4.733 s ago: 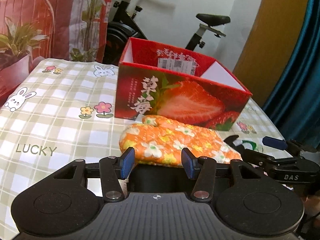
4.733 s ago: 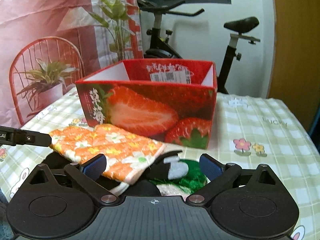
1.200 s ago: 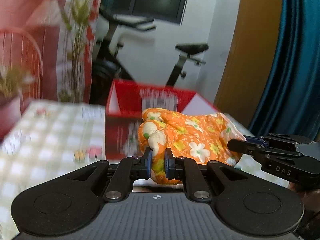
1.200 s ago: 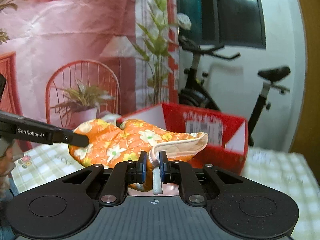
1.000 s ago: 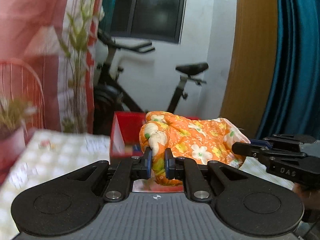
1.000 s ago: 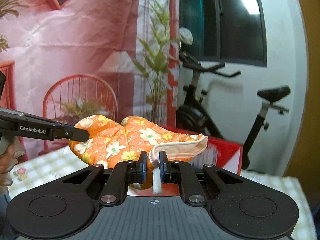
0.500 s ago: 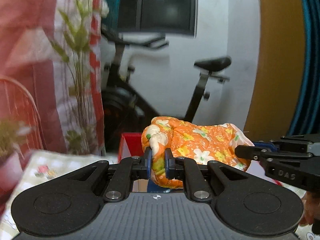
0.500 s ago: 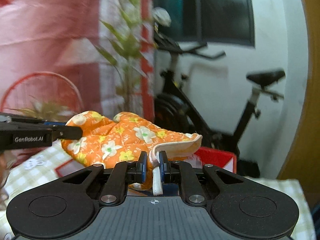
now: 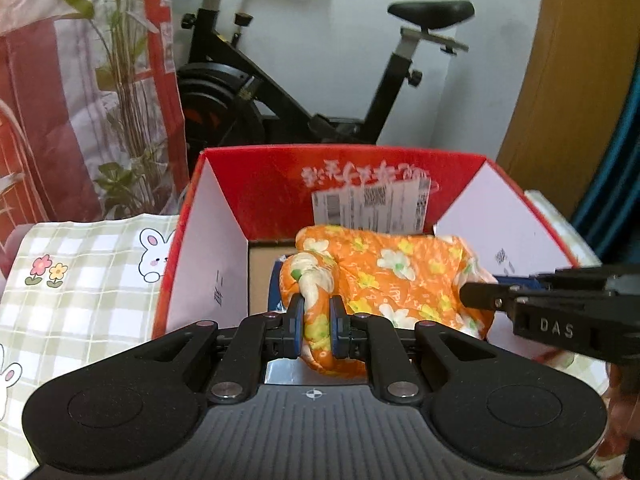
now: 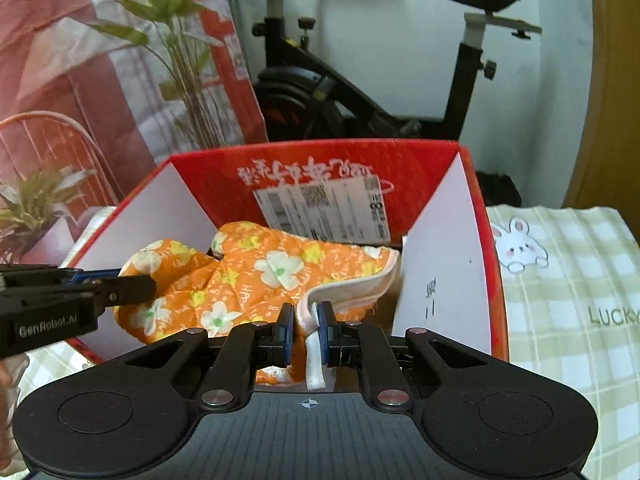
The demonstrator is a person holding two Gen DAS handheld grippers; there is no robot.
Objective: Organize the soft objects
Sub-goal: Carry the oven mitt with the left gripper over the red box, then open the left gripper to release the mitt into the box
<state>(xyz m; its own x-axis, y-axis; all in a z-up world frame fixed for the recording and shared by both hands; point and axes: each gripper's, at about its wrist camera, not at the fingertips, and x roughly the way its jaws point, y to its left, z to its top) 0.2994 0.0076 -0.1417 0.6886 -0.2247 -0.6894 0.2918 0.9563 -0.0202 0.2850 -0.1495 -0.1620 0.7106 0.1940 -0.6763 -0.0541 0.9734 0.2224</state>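
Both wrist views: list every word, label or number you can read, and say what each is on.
"DAS": on the right tool, in the left wrist view.
"GenRobot.AI": on the left tool, in the right wrist view.
"LUCKY": on the checked tablecloth.
White characters on the red box back wall: blurred, unreadable.
Shipping label: print too small to read.
Small marks on the box's white flaps: unreadable.

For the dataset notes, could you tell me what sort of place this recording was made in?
Most likely a room in a home: an exercise bike stands by the wall, a bunny-print checked tablecloth covers the table, and a teal curtain hangs at the right.
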